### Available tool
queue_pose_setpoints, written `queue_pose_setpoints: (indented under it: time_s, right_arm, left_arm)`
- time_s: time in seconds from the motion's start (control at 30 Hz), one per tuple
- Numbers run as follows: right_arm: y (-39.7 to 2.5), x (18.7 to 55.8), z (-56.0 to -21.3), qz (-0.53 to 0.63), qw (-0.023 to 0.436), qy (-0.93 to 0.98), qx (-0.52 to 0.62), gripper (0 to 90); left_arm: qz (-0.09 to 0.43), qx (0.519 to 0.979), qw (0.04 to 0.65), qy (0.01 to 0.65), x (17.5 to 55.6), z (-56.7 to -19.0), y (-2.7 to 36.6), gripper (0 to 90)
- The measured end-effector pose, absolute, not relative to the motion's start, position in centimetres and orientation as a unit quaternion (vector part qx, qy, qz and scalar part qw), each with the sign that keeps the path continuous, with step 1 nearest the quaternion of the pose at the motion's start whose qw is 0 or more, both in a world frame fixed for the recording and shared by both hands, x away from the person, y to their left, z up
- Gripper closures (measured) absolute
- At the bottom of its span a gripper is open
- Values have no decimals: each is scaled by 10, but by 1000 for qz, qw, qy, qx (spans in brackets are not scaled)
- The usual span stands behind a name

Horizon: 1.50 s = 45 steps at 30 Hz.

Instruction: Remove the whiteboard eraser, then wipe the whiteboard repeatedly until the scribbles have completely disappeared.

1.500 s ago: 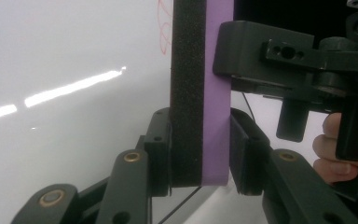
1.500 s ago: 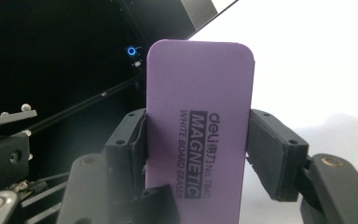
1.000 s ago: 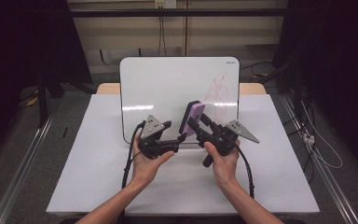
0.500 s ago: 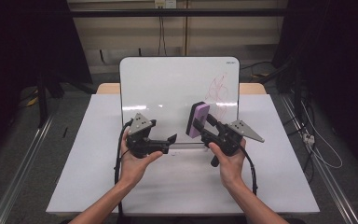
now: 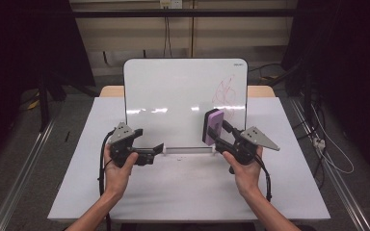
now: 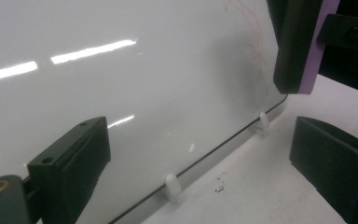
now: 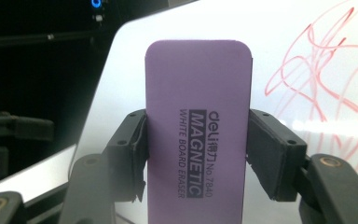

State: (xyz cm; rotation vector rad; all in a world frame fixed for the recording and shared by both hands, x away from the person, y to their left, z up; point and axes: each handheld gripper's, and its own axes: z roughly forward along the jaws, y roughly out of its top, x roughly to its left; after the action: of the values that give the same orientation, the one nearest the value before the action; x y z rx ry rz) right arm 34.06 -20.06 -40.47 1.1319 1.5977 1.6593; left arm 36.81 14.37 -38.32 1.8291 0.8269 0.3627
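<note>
Eraser (image 7: 198, 135) clamped in right gripper (image 5: 220, 129) jaws, just short of red scribble (image 7: 328, 70) on whiteboard (image 5: 173, 96). Left gripper (image 5: 157, 149) jaws wide, empty. Next, probably: press, wipe.

White table (image 5: 183, 192) (propped whiteboard (image 5: 173, 101))

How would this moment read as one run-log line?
right gripper: shut on purple eraser | left gripper: open, at whiteboard | red scribble: unerased
</note>
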Motion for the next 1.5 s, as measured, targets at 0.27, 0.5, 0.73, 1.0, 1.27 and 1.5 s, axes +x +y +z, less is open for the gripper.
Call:
queue_pose_setpoints:
  time_s: [0.27, 0.5, 0.73, 1.0, 1.27, 1.5]
  right_arm:
    - [-214, 333, -406, 594, 310, 612, 420, 419]
    - [-228, 332, -405, 576, 331, 614, 425, 419]
    - [-233, 333, -403, 554, 350, 628, 420, 420]
    - [-242, 348, -386, 510, 391, 645, 413, 420]
    - [-245, 366, -367, 475, 412, 657, 416, 421]
    - [-238, 387, -355, 402, 449, 691, 399, 421]
  left_arm:
    - [204, 776, 474, 363, 355, -392, 156, 62]
    - [225, 776, 456, 373, 343, -399, 173, 62]
    - [237, 766, 460, 381, 328, -412, 189, 62]
    - [228, 756, 472, 392, 329, -421, 198, 62]
    - [226, 762, 464, 392, 329, -426, 201, 62]
    - [231, 758, 465, 395, 329, -426, 202, 72]
